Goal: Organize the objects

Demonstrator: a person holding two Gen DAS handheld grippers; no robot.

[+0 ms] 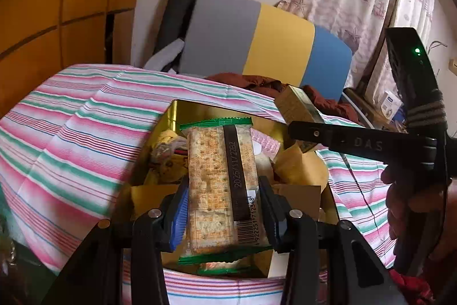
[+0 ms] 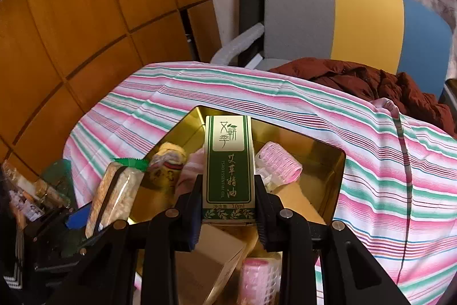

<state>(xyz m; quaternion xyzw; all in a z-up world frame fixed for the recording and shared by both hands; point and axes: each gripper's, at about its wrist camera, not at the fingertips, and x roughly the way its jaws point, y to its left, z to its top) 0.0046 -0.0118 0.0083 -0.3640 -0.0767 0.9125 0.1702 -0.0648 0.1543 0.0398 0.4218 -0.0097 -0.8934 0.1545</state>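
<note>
I see a gold tin [image 2: 320,159] sitting open on the striped cloth [image 2: 400,176], which covers the whole surface. Inside it lie a pink hair roller [image 2: 281,162], yellowish wrapped bits [image 2: 168,162] and a brown cardboard box [image 2: 211,259], with a second pink roller [image 2: 260,282] at the near edge.

My left gripper [image 1: 221,207] is clamped on a cracker packet [image 1: 217,185] held above the tin; its dark strip reads "2025/11/22B2", with a barcode beside it. My right gripper [image 2: 228,199] is closed tight on a green and gold carton [image 2: 228,162] marked "TSAO ESSENTIAL OIL" and "10ml", also over the tin.

Behind the cloth stands a chair [image 2: 342,19] in grey, yellow and blue, with a dark red jacket [image 2: 371,82] heaped on it. The left view shows the right gripper crossing over the tin's far corner.
</note>
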